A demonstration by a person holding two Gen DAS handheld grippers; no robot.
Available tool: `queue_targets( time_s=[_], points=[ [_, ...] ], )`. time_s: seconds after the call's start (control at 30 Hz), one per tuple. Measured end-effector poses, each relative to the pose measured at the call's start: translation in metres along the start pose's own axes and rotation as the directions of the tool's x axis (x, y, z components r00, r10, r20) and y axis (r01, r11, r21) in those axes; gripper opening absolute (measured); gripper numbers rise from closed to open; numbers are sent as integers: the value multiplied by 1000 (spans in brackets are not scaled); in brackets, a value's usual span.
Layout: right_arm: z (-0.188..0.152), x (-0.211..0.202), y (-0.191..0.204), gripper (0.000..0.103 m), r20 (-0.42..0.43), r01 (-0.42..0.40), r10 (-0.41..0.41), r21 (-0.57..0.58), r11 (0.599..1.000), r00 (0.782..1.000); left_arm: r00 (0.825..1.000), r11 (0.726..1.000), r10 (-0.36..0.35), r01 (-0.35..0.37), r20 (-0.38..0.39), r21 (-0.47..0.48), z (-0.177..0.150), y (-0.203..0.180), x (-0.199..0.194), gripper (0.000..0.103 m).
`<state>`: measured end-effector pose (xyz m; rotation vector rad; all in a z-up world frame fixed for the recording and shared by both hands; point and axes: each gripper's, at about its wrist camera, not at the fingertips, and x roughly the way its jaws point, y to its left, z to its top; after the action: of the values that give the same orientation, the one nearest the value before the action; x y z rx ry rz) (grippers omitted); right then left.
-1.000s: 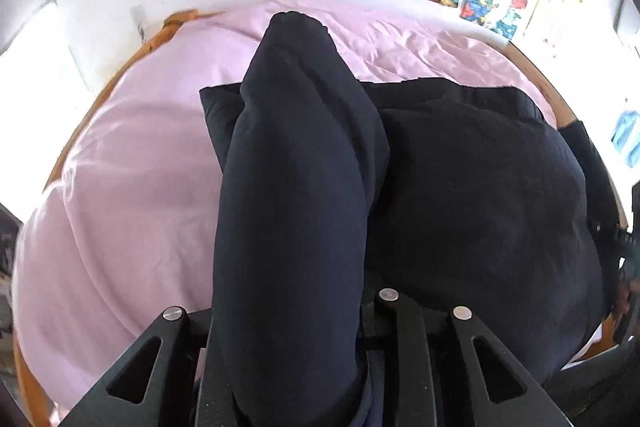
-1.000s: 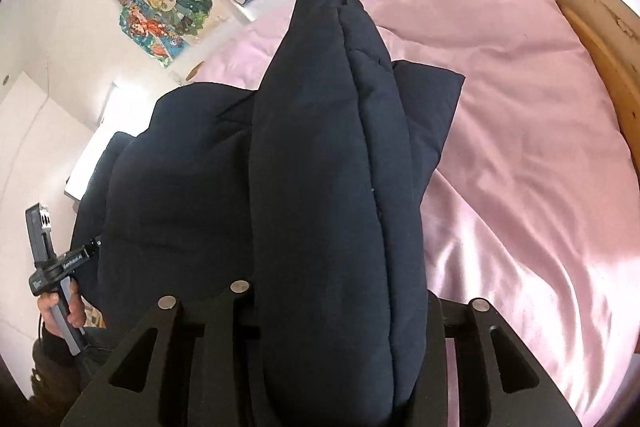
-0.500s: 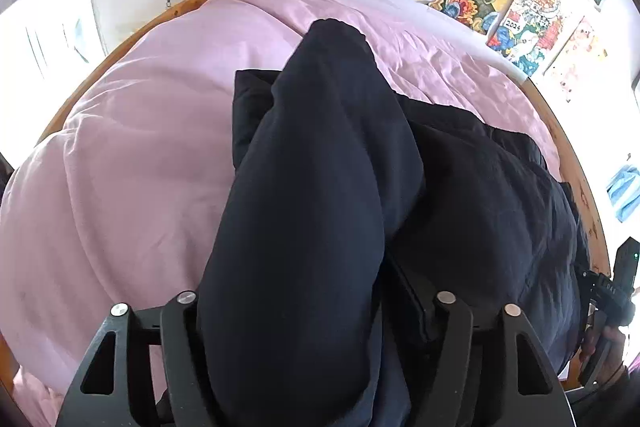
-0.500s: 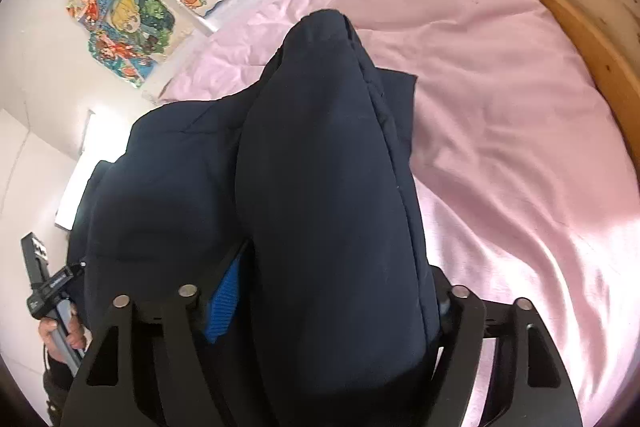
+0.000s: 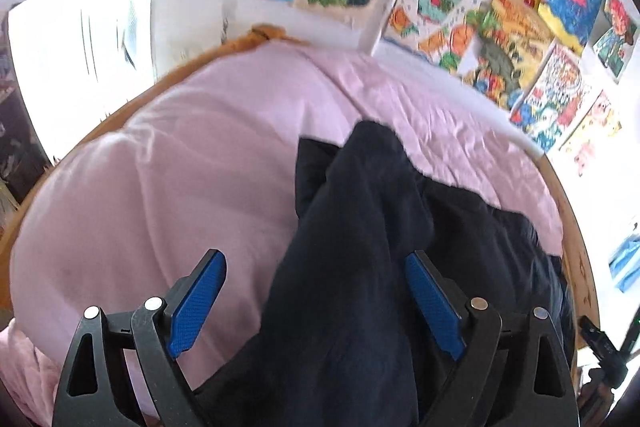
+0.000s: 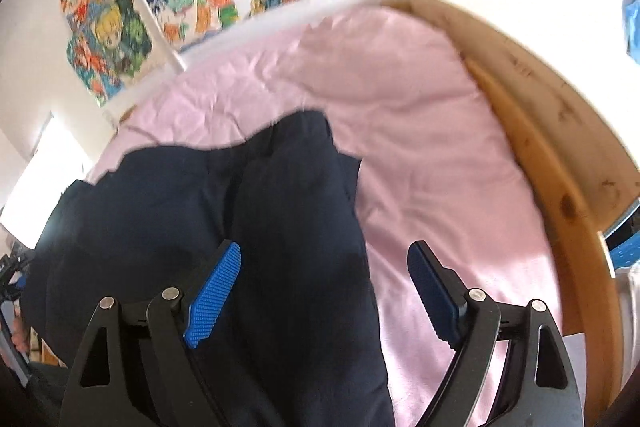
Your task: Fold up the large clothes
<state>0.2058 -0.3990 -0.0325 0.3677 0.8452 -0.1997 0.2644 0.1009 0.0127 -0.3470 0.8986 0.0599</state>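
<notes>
A large dark navy garment (image 5: 360, 267) lies bunched on a pink bed cover (image 5: 160, 187). In the left wrist view a raised fold of it runs up between the fingers of my left gripper (image 5: 314, 261), whose jaws are opening; the blue pads (image 5: 196, 303) stand clear of the cloth on the left side. In the right wrist view the same garment (image 6: 280, 227) lies between the fingers of my right gripper (image 6: 324, 255), also opening. Its left pad (image 6: 214, 293) sits at the cloth's edge and its right pad (image 6: 432, 291) hangs over the pink cover (image 6: 420, 167).
A wooden bed frame (image 6: 560, 155) curves round the right and far side. Colourful posters (image 5: 460, 7) cover the wall behind. A bright window (image 5: 80, 47) is at the left. The other handle (image 5: 604, 347) shows at the lower right of the left view.
Both grippers went from shut on the garment's folds to wide apart, baring their blue pads. Both pulled back and up, and the folds sank lower on the bed.
</notes>
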Motion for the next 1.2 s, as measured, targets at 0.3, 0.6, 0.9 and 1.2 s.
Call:
queue_targets(
  time_s=[0.3, 0.6, 0.9, 1.2],
  points=[
    [-10, -52, 31, 89, 186, -5, 20, -79, 997, 982, 964, 992, 28, -60, 263, 114, -17, -19, -52, 101],
    [-46, -85, 77, 89, 259, -5, 67, -233, 972, 963, 925, 960, 7, -112, 381, 256, -57, -42, -82, 103],
    [-84, -140, 98, 90, 364, -46, 130, -230, 972, 922, 932, 941, -47, -79, 359, 328, -103, -62, -119, 103],
    [-128, -190, 110, 95, 438, -67, 167, -233, 970, 883, 948, 941, -97, -12, 303, 338, -131, -65, -156, 103]
  ],
)
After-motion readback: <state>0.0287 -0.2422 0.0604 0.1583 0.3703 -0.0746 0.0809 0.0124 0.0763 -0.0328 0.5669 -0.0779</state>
